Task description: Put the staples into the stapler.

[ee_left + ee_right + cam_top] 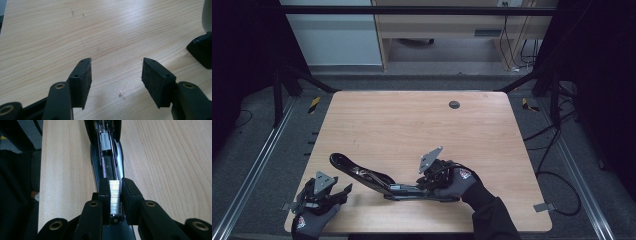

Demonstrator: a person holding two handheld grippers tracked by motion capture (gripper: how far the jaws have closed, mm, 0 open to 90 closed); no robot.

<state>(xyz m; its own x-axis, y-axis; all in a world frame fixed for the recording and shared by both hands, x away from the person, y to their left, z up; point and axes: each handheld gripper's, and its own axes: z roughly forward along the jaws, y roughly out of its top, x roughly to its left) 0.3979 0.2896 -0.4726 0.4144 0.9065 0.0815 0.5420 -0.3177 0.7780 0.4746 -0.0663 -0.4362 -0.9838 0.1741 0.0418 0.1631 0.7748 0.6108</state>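
The stapler (pixel 372 179) lies opened flat near the front edge of the surface (pixel 412 125), its black top arm swung back toward the left, its base under the right claw (pixel 424 186). In the right gripper view the right claw (pixel 115 195) is clamped on a strip of staples (pixel 115 197), held over the open magazine channel (pixel 108 167). The left claw (pixel 116 75) rests near the front left corner, jaws apart with nothing between them; a black part of the stapler (pixel 201 50) sits just beside it. A round grommet (pixel 454 104) marks the far side of the light wood surface. Beyond it stand a wooden cabinet (pixel 452 25), dark frame rails and trailing floor cables (pixel 557 165).
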